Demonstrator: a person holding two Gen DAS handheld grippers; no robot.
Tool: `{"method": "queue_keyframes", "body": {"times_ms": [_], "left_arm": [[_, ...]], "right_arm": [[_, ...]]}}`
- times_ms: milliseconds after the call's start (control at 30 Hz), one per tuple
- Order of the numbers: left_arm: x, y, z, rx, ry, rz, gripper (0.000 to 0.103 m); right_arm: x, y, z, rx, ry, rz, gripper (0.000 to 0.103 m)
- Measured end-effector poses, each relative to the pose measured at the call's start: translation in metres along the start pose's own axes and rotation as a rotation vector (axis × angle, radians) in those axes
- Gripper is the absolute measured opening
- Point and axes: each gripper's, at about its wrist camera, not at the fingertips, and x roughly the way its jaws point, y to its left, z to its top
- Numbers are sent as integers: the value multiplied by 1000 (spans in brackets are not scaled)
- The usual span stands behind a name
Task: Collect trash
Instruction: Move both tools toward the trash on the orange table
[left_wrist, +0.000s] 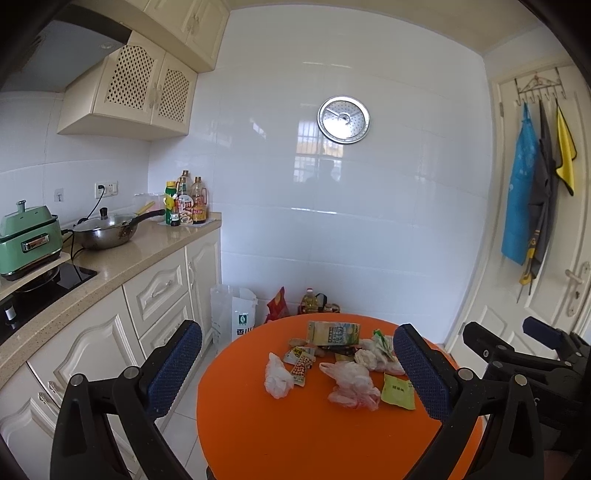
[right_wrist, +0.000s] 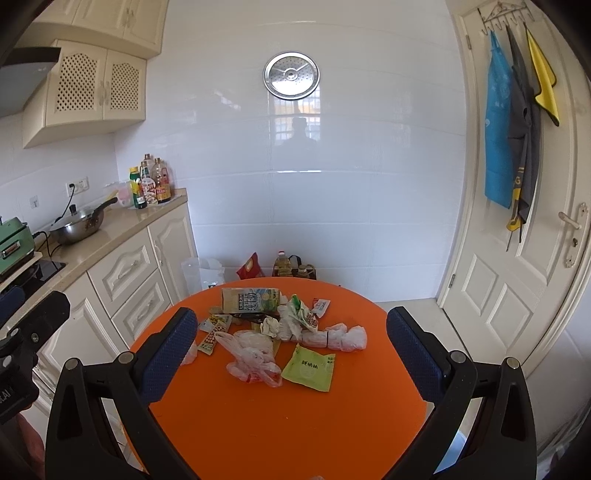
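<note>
A pile of trash lies on a round orange table (left_wrist: 295, 435) (right_wrist: 288, 424): a milk carton (left_wrist: 333, 332) (right_wrist: 250, 299), a crumpled clear plastic bag (left_wrist: 352, 386) (right_wrist: 251, 356), a green sachet (left_wrist: 398, 391) (right_wrist: 309, 367), a white wad (left_wrist: 277, 376), small printed wrappers (left_wrist: 300, 363) (right_wrist: 212, 332) and knotted white bags (right_wrist: 332, 336). My left gripper (left_wrist: 297, 365) is open above the table's near side, nothing between its fingers. My right gripper (right_wrist: 291, 345) is open too, the pile lying beyond its gap. The right gripper's body (left_wrist: 535, 354) shows at the left view's right edge.
A kitchen counter (left_wrist: 122, 254) with a wok (left_wrist: 107, 229), green appliance (left_wrist: 26, 236) and bottles (left_wrist: 186, 203) runs along the left. Bags and bottles stand on the floor behind the table (left_wrist: 280, 304). A white door (right_wrist: 517, 258) with hanging aprons is at right.
</note>
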Motion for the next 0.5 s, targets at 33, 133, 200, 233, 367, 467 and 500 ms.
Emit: {"method": "queue_keyframes", "body": {"times_ms": [33,133,200,233,367,467,500], "left_arm": [[1,-1,0,4,0,1,102],[6,-1,-1,8,1,1,102],[11,1,-2,6,9,-2,102],[15,1,-3,7,16,1,102],[38,4,-7,3,55,14,102],[61,7,-12,2,96,25,102],[69,8,-13,3,110,30,102]], "right_arm": [[1,0,0,-2,0,2,103],[5,3,0,-8,0,9,103],[9,4,0,-11,6,12,103],[12,4,0,-11,12,14,103],[29,5,-3,-13,45,12,103],[48,3,-8,-8,83,16,103],[55,2,-9,-9,97,16,103]]}}
